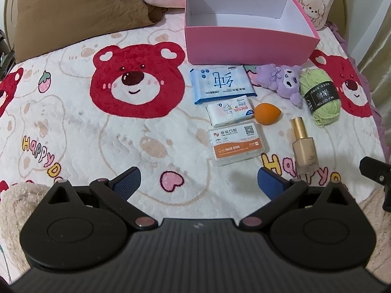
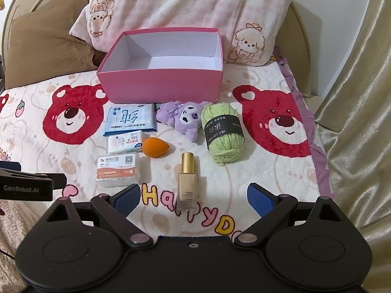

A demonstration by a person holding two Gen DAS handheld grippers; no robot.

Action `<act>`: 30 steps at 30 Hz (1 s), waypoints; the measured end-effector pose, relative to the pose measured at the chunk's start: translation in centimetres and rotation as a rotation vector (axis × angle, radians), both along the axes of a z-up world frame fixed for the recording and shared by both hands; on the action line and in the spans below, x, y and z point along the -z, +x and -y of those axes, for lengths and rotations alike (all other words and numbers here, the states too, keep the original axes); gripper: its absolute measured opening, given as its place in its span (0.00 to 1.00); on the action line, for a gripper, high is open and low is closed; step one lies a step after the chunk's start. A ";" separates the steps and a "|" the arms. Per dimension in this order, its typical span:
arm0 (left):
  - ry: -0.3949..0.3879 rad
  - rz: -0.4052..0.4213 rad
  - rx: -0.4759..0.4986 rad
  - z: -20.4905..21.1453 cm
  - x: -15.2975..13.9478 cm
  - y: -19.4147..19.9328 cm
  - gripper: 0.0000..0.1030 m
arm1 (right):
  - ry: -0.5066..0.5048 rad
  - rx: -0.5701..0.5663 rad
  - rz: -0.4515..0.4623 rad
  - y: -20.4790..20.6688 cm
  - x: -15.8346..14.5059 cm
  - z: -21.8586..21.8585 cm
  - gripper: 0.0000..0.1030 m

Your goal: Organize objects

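Your left gripper hovers over the bear-print blanket with its blue pads spread wide and nothing between them; your right gripper is spread the same way, holding nothing.

Ahead of both sits the pink box, open-topped, white inside, nothing in it. Between it and your grippers lie the loose things: a blue wet-wipe pack nearest the box, a smaller tissue pack touching its near edge, then a clear case with an orange label closest to your left gripper. An orange teardrop sponge lies just right of the tissue pack. Further right are a purple plush toy and a green yarn ball with a black band, touching each other.

The gold-capped foundation bottle lies flat, its base between your right gripper's pads in that view; from the left it sits off to the right. Only the right view shows the gold curtain and the pink pillow whole.
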State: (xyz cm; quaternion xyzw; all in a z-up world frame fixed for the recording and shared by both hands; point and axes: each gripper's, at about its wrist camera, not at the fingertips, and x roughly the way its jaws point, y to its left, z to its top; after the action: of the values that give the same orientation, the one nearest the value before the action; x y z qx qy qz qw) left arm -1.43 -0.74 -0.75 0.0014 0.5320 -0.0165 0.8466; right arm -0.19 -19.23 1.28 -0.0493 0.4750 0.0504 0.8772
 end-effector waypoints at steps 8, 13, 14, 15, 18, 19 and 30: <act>-0.005 -0.002 -0.001 -0.1 0.0 -0.2 1.00 | -0.002 0.000 0.002 0.0 0.0 0.0 0.93; -0.006 -0.004 -0.001 -0.1 0.0 -0.2 1.00 | -0.007 -0.001 0.000 0.1 0.0 -0.1 0.94; -0.007 -0.004 -0.001 0.0 0.0 -0.2 1.00 | -0.007 -0.001 0.000 0.1 0.1 -0.1 0.94; -0.007 -0.004 -0.001 0.0 0.0 -0.2 1.00 | -0.008 -0.002 -0.001 0.0 0.1 -0.1 0.94; -0.008 -0.005 -0.003 0.0 0.0 -0.2 1.00 | -0.011 -0.002 -0.003 0.0 0.2 -0.1 0.93; -0.009 -0.007 -0.004 -0.1 0.0 -0.2 1.00 | -0.012 -0.002 -0.003 0.0 0.2 -0.2 0.93; -0.022 -0.023 -0.010 -0.8 0.4 0.2 1.00 | -0.022 0.001 -0.006 0.1 0.4 -0.1 0.93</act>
State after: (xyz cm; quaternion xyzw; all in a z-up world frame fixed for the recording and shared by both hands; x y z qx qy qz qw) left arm -1.20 0.06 -1.14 -0.0107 0.5416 -0.0180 0.8404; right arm -0.08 -19.11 0.87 -0.0586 0.4780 0.0446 0.8753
